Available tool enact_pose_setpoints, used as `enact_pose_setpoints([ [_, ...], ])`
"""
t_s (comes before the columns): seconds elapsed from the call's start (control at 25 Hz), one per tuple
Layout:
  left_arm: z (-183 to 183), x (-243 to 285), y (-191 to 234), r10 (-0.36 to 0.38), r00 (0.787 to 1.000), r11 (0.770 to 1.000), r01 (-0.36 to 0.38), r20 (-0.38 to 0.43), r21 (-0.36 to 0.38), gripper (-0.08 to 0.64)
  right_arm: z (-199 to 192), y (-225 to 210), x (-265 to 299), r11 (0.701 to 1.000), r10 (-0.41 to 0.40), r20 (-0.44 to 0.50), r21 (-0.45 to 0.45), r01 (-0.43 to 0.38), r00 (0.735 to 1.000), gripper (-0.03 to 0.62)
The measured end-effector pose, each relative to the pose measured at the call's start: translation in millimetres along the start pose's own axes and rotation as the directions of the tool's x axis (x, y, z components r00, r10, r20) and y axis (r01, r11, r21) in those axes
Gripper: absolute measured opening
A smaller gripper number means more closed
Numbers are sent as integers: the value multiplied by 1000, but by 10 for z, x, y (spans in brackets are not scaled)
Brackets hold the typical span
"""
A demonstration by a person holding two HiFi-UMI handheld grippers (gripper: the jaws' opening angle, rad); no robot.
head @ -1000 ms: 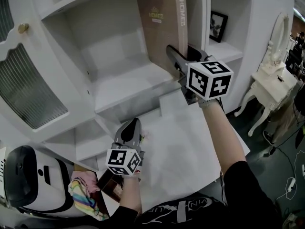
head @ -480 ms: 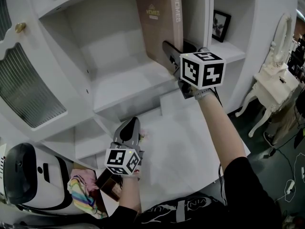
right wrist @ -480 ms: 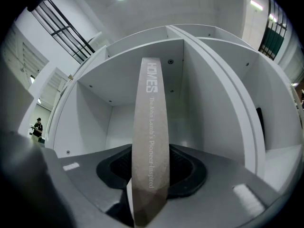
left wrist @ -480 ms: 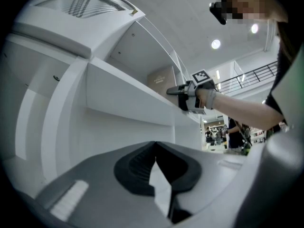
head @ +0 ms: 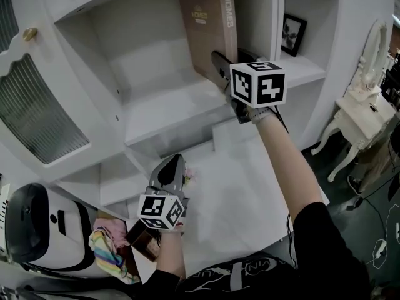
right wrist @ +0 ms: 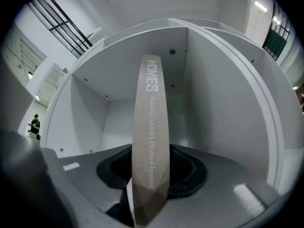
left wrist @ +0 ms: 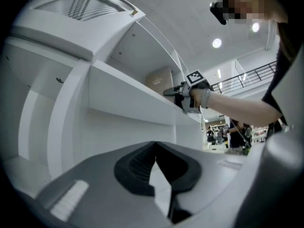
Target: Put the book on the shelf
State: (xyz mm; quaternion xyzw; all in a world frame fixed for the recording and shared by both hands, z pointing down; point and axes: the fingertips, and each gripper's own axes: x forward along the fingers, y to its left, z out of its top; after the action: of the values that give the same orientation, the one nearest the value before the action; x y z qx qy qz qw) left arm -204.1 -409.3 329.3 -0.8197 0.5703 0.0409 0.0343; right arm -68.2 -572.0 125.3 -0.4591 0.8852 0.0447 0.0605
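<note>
Parking the book (head: 207, 36) on the shelf (head: 165, 114)
Spine gripped in right claw (head: 217, 64), left claw (head: 170, 169) closed, idle; might topple toward the open side if released before standing square.

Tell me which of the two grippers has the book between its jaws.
The right gripper: its jaws clamp the upright brown book in the shelf. The left gripper hangs lower, jaws together, empty.
</note>
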Motion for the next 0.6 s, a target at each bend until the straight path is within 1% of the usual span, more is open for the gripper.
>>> enact_pose_setpoints([
  [0.24,4,-47,26,12,1000,1000,-12,-9,8,0,-13,-25,35,1000,-13,1,5,13,1000,179],
  [0.44,24,-93,8,15,1000,1000,-15,-4,15,0,-35,37,11,1000,8,-5,-8,-8,1000,183],
  [0.6,21,-120,-42,9,1000,1000,-9,-6,12,0,-42,53,-34,1000,16,-9,-6,-16,1000,221],
])
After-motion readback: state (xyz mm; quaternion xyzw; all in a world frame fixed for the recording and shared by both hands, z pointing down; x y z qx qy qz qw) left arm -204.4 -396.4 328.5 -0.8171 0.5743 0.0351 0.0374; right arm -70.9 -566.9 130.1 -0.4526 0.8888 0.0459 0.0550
